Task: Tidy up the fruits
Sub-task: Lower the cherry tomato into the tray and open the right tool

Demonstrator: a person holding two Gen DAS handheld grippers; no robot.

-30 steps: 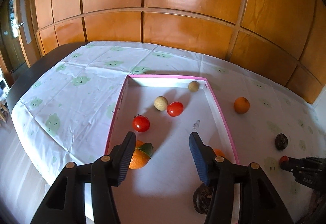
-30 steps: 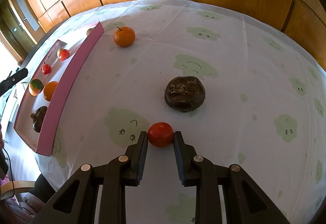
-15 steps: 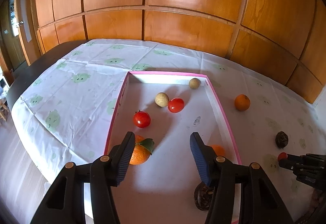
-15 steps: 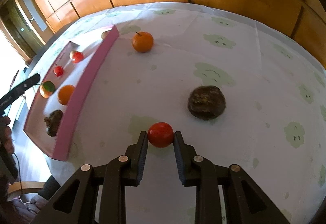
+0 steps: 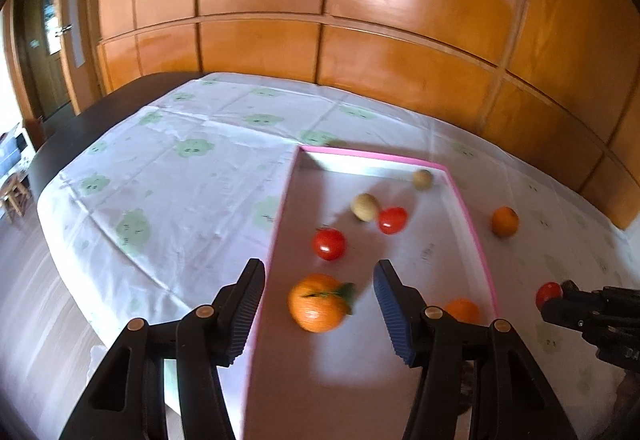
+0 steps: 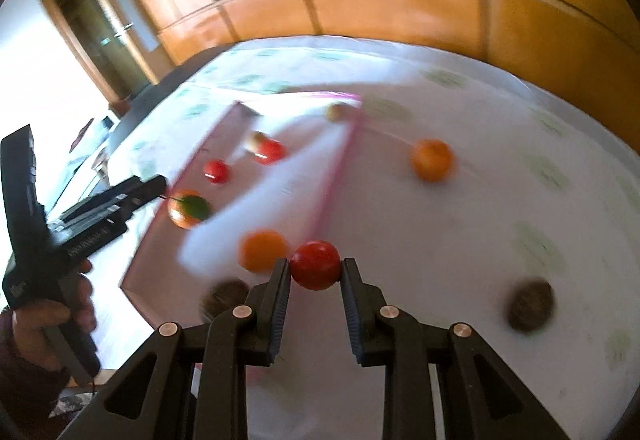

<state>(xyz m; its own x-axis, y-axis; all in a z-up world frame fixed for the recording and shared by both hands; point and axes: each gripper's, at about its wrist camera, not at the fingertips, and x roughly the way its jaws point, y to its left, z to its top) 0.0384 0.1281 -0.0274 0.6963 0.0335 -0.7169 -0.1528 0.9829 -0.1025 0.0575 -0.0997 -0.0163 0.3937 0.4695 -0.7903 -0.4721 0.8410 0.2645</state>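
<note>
- Squeezing a small red tomato [image 6: 315,270] between its two fingers, our right gripper [image 6: 315,272] held it up above the near end of the pink tray [image 6: 340,176].
- Our left gripper [image 5: 319,310] had its fingers spread wide with nothing between them, and it hung over the near part of the tray.
- Just past those open fingers lay an orange with a green leaf [image 5: 319,302] on the tray floor.
- A plain orange [image 5: 462,311] sat near the tray's right wall, partly hidden behind the left gripper's right finger.
- Farther in we saw two red tomatoes [image 5: 329,244], one near the middle and one beside a pale round fruit [image 5: 364,206].
- Another pale fruit [image 5: 422,179] rested in the far right corner of the tray.
- Outside the tray, on the white cloth with green cloud faces [image 5: 192,176], sat one more orange [image 5: 505,221].
- A dark brown wrinkly fruit [image 6: 530,305] lay on the cloth to the right of our right gripper, and another dark one [image 6: 225,294] was in the tray's near end.
- The right wrist view was blurry, so small things there were hard to make out.
</note>
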